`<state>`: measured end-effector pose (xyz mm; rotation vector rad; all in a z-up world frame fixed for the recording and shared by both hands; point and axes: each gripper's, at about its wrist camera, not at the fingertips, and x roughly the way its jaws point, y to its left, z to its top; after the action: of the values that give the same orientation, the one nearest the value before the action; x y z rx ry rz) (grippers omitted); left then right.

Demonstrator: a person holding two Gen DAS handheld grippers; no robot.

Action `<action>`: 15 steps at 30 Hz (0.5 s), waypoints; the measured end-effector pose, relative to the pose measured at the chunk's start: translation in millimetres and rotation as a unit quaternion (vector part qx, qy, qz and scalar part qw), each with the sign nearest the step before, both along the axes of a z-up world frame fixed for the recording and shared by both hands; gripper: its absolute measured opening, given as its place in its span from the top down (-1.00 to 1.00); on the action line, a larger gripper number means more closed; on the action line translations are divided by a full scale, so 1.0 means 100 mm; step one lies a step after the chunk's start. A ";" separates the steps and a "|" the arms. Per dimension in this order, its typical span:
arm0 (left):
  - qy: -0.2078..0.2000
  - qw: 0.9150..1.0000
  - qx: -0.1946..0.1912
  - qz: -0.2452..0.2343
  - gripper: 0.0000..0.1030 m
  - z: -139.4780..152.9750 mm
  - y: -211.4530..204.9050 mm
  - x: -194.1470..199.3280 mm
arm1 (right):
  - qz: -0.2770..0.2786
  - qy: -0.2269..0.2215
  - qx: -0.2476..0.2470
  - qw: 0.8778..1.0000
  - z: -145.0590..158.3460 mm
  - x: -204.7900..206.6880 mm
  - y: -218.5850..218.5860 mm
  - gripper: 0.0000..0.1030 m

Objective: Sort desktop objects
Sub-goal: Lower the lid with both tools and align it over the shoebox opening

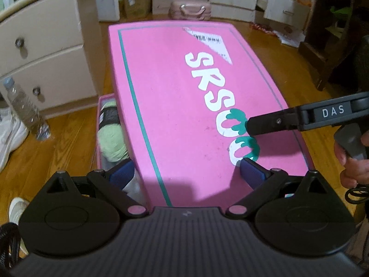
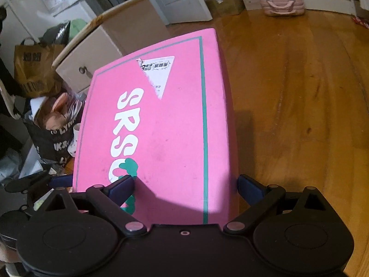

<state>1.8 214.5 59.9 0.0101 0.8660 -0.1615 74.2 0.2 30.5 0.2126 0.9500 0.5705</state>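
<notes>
Jaws of both grippers stand apart, holding nothing. Left gripper [image 1: 186,168] and right gripper [image 2: 185,184] hover over the lid [image 1: 184,97], askew, box [image 1: 101,124] exposed at 9 o'clock. Advise sliding lid square before pressing.

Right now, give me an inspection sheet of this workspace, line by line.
Surface: wooden floor, bare to the right of the box.
Job's things: pink lid lies askew over a pink box; green yarn shows in the uncovered gap.
Clutter: plastic bottle standing, white shoe, black bag with a plush toy.
Grippers: left gripper open over the lid's near edge; right gripper open, one finger over the lid.
Cables: black cable beside the hand.
Surroundings: drawer unit, pink case, cardboard boxes.
</notes>
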 end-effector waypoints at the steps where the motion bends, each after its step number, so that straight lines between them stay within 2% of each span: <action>1: 0.005 1.000 -0.003 0.001 -0.92 -0.03 0.07 0.03 | 0.002 -0.001 -0.005 1.000 -0.01 0.02 0.08 -0.92; 12: 0.026 0.999 -0.015 0.010 -0.93 -0.20 0.61 0.35 | -0.002 0.035 -0.009 0.999 -0.19 0.39 0.63 -0.91; 15: 0.046 0.999 -0.026 0.014 -0.93 -0.25 0.67 0.45 | -0.010 0.049 -0.013 0.999 -0.25 0.45 0.67 -0.91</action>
<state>47.0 281.8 34.6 -0.0582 0.9524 -0.1580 119.5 67.1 5.5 0.2281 1.0494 0.5335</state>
